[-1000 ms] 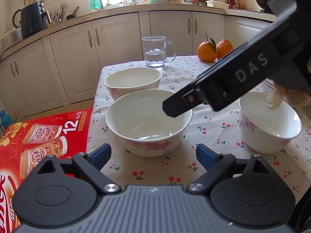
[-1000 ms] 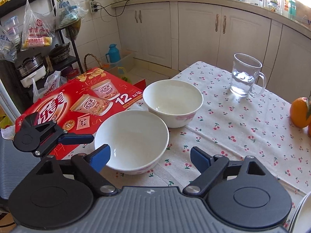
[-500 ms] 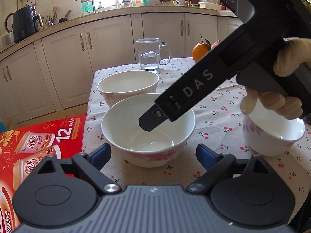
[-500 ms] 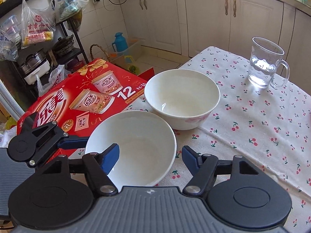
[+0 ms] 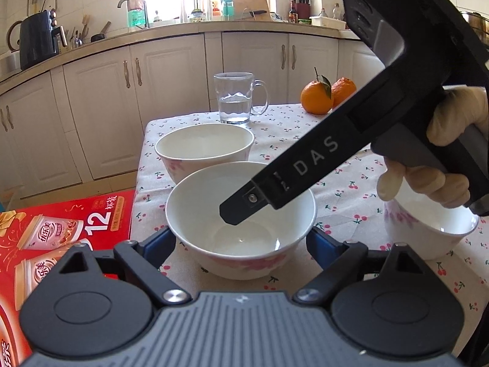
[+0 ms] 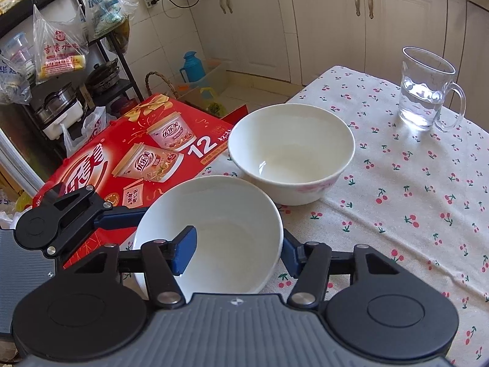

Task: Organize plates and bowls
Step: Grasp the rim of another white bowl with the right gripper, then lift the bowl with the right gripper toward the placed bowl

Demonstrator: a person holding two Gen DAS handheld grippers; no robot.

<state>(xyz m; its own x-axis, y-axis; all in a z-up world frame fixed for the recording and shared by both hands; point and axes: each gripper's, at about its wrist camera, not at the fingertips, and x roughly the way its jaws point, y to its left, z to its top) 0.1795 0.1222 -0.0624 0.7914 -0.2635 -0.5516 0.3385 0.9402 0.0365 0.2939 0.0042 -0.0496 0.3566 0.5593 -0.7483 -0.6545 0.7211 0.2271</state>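
**Barely begun: three bowls on the cloth, none stacked**

Here we stand at the corner of the cherry-print table (image 6: 412,189), with the near bowl (image 6: 214,232) as our landmark. Our right gripper (image 6: 237,250) straddles that bowl's rim: one blue pad sits inside the bowl, the other outside its wall, jaws apart and not yet pinching, as far as we can judge. Our left gripper (image 5: 240,243) faces the same bowl from the other side, jaws wide, a pad flanking each side of it; whether either pad touches the wall we cannot tell.

Just behind the near bowl rests a second bowl (image 6: 290,156), the two nearly rim to rim. Right of it in the left wrist view stands a third bowl (image 5: 428,229), well apart. Beyond the second bowl are a glass mug (image 6: 424,91) of water and, farther back, two oranges (image 5: 327,96). Left of the near bowl, off the table, lies a red carton (image 6: 128,159).

We judge the task at its opening: all three bowls sit separately, so lifting and nesting remain.

No plates appear in either view. The third bowl is partly covered by our gloved right hand (image 5: 440,153) and the gripper body, and its far rim is cut off. The near bowl's lower wall is hidden behind the right gripper's housing.
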